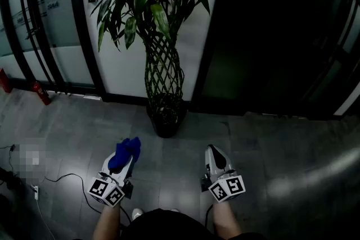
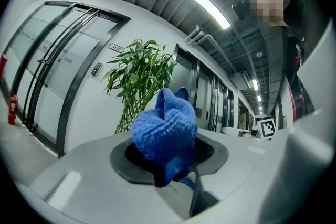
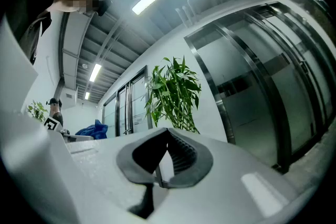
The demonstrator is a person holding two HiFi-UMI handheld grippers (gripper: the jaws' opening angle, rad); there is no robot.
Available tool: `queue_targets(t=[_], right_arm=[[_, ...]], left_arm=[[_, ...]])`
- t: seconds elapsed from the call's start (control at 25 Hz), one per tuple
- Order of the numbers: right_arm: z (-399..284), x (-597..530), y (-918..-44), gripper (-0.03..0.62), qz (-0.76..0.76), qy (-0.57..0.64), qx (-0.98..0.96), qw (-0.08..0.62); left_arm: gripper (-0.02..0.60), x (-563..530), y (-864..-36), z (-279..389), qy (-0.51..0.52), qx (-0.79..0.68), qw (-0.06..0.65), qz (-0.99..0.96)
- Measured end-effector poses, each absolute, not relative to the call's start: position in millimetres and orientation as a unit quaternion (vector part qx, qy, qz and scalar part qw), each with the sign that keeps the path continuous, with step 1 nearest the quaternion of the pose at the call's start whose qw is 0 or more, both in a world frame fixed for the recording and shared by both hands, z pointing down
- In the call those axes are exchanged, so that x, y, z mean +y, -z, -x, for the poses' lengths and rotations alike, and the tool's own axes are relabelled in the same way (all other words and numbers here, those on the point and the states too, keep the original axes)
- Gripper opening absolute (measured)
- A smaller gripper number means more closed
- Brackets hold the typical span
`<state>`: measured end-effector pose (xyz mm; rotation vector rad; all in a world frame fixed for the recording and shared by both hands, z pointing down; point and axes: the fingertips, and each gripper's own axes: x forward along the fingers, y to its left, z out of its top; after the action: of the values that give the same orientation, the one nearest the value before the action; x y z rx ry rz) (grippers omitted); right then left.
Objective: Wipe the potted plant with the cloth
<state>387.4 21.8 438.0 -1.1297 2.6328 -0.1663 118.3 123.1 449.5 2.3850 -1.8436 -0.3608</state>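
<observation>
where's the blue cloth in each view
Head view: lower left of centre, blue cloth held in the left gripper.
Left gripper view: dead centre, clamped between the jaws.
Right gripper view: small, at the far left edge.
Shared landmark: the potted plant, which stands behind the cloth in the left gripper view and right of it in the right gripper view.
</observation>
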Motion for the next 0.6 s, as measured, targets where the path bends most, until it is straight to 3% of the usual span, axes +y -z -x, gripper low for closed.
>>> queue_targets(t=[0.28,0.6], right_arm=[[-434.0,10.1,-446.0,0.003,0.375,0.065,0.916,0.126],[-412.8,-11.6,-453.3,0.003,0.345,0.081,0.926,0.127]], left_arm=[[0.153,116.6,-446.6,-165.9,0.112,-0.627,0.049,-0.770],[0.153,103.1,-450.7,-171.7,0.103,-0.627,0.044,-0.771]])
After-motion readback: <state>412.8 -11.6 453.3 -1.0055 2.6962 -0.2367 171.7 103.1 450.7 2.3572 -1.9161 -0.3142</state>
